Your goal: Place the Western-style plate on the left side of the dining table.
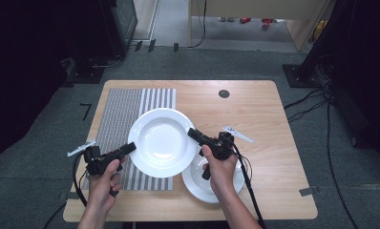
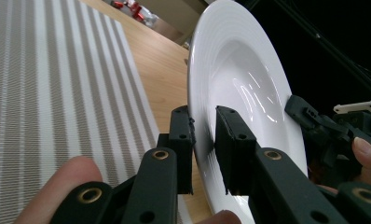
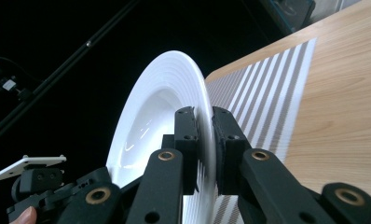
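A large white deep plate (image 1: 162, 142) hangs above the table, held from both sides. My left gripper (image 1: 131, 148) is shut on its left rim, and the left gripper view has the plate (image 2: 239, 84) on edge between the jaws of the left gripper (image 2: 203, 140). My right gripper (image 1: 193, 133) is shut on the right rim. In the right gripper view the plate (image 3: 160, 107) rises between the pinching jaws of the right gripper (image 3: 203, 135). A second white plate (image 1: 197, 183) lies on the table under my right hand.
A grey striped placemat (image 1: 126, 114) covers the left part of the wooden table (image 1: 255, 119), partly under the lifted plate. A dark round hole (image 1: 224, 93) sits near the table's far edge. Cables run across the floor at right.
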Action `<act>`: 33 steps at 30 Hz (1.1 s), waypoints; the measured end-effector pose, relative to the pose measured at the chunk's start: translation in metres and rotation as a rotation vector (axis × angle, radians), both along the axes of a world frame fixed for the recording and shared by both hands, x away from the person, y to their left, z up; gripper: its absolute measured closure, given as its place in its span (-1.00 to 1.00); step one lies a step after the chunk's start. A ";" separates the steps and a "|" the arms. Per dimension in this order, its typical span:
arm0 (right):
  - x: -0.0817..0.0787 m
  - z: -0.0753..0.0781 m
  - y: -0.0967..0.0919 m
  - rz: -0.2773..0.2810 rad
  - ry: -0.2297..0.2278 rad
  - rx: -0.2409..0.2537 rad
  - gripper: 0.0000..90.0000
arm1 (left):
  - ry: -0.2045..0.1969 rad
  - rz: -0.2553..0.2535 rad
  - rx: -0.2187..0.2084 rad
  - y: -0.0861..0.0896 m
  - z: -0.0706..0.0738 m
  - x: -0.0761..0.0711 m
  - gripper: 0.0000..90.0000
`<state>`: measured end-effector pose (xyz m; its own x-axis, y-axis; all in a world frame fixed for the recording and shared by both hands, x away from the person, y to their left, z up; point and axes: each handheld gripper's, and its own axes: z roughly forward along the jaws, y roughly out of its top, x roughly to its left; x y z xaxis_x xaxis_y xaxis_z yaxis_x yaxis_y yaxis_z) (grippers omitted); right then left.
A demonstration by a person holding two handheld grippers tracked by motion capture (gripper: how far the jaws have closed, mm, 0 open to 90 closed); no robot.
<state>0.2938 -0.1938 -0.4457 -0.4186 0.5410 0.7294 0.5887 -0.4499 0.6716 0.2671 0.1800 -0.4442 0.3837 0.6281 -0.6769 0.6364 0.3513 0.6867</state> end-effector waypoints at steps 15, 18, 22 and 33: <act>0.044 -0.002 0.057 0.093 0.059 -0.009 0.86 | 0.053 0.091 0.034 0.049 -0.006 0.011 0.71; 0.050 -0.003 0.062 0.096 0.064 -0.009 0.86 | 0.057 0.097 0.028 0.053 -0.007 0.013 0.71; 0.059 -0.007 0.069 0.107 0.074 -0.007 0.86 | 0.070 0.102 0.032 0.060 -0.011 0.019 0.71; 0.086 -0.024 0.086 0.115 0.144 -0.004 0.85 | 0.119 0.146 0.036 0.073 -0.024 0.039 0.71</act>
